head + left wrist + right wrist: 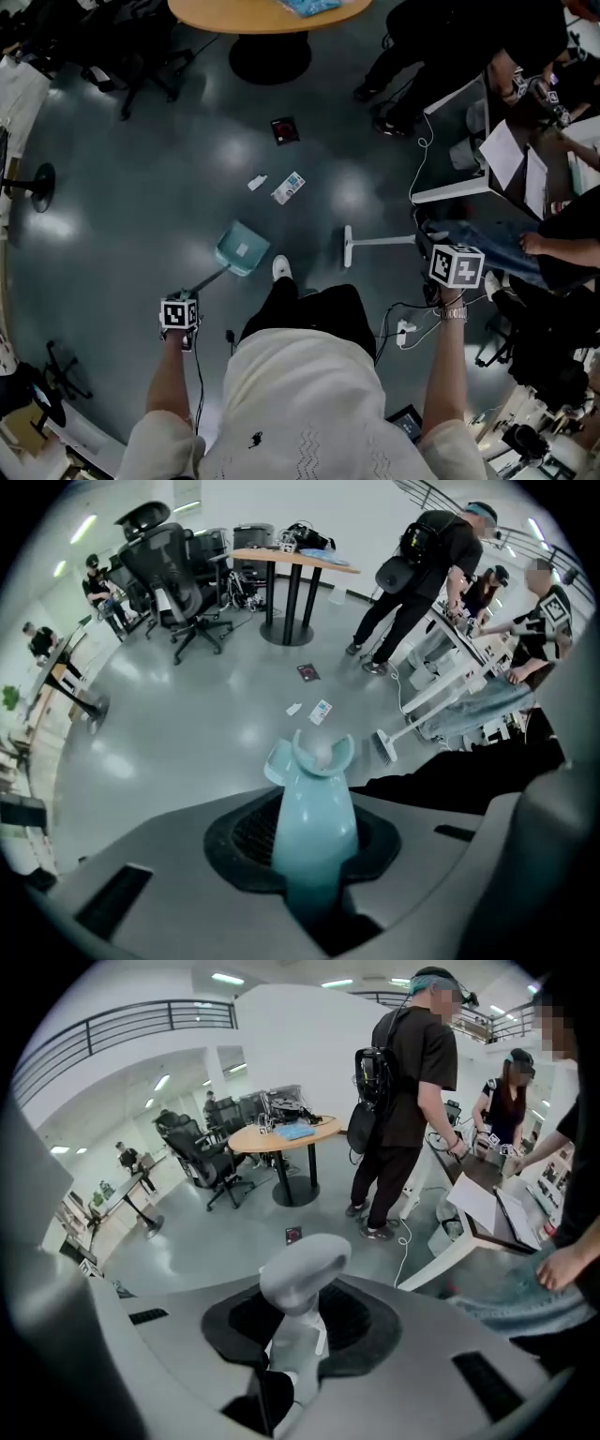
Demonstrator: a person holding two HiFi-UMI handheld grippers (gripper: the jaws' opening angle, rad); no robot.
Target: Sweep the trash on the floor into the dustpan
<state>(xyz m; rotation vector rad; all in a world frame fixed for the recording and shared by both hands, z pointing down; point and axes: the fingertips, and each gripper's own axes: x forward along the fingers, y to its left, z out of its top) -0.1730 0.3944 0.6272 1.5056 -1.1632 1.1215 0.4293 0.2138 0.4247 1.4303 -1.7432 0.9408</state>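
Trash: three pieces, namely packet (284,130), wrapper (288,187), scrap (257,183).
Left gripper (179,314): clamped on one dustpan (242,248).
Right gripper (457,266): clamped on one broom (348,246).
Beyond: table (234,16).

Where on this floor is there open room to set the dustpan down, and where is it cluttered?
Bare floor lies left of the dustpan, toward the round stand base, and between the dark packet and the white desk. It is crowded around the wrapper and scrap, and at right by the cable and people.
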